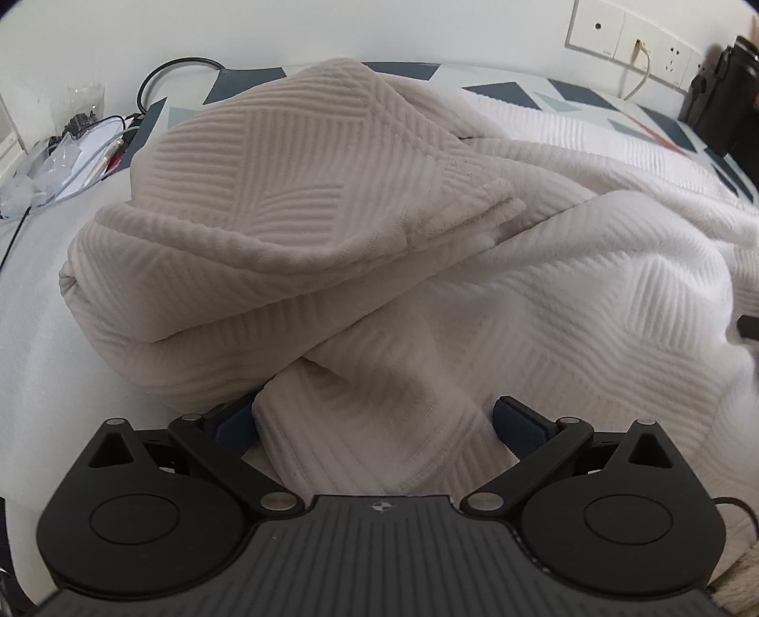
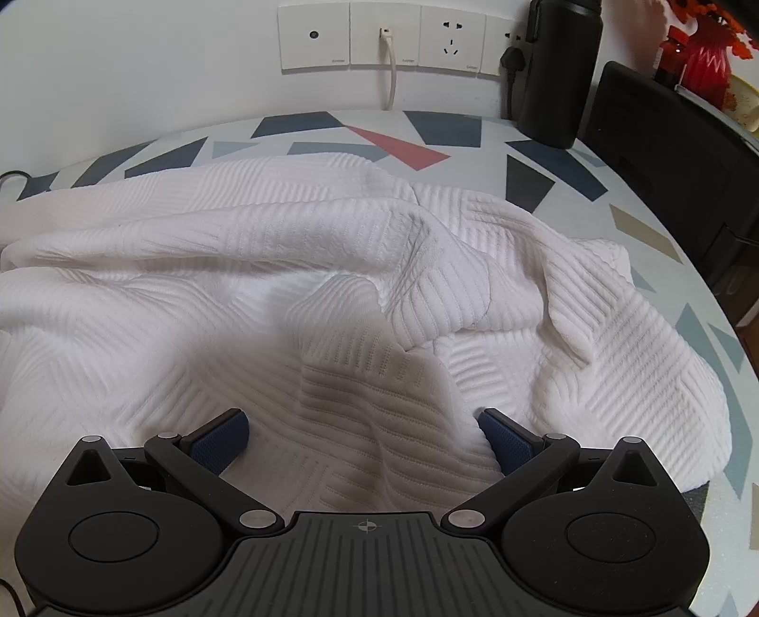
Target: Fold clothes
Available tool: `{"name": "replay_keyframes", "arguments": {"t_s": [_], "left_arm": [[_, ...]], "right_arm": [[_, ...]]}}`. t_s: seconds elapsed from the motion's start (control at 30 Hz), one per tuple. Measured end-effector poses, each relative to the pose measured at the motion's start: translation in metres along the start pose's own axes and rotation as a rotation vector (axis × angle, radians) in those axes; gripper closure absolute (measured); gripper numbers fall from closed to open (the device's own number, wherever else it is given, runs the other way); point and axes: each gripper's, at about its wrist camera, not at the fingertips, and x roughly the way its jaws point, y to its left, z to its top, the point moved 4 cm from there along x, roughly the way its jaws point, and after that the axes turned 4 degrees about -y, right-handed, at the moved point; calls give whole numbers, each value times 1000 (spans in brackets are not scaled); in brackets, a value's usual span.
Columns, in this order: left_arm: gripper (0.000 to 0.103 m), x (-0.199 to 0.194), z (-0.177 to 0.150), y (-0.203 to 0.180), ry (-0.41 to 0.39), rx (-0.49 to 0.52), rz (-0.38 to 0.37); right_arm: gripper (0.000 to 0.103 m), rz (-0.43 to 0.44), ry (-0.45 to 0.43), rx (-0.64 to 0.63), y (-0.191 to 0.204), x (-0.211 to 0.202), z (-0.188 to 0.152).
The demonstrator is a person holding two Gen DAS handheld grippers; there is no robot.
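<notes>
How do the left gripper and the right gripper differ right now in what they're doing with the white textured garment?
The left gripper faces a bulky rolled heap of the white ribbed garment, while the right gripper faces a flatter, spread part of it. The left one's jaws flank a thick fold; the right one's flank a thin raised ridge. Both stand open with cloth between the jaws, above the patterned table.

- Your bench [image 2: 536,142] wears a cloth of grey, navy and red shards.
- Behind it you see wall sockets [image 2: 384,35], one holding a white cable [image 2: 392,76].
- A black bottle [image 2: 557,71] stands beside them.
- Loose cables [image 1: 95,137] clutter your far left.
</notes>
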Motion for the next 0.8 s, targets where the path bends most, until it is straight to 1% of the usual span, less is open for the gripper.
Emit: {"name": "replay_keyframes", "arguments": {"t_s": [0.07, 0.27, 0.4, 0.67, 0.8], "left_arm": [[0, 2, -1, -3, 3, 21, 25], [0, 3, 0, -1, 10, 16, 28], [0, 4, 1, -2, 15, 6, 38], [0, 10, 9, -7, 21, -77, 100], [0, 14, 13, -9, 10, -107, 115]], "right_arm": [[1, -1, -3, 1, 0, 0, 0], [1, 12, -19, -17, 0, 1, 1], [1, 31, -23, -37, -1, 6, 8], [1, 57, -30, -70, -6, 37, 45], [1, 74, -43, -93, -8, 57, 67]]}}
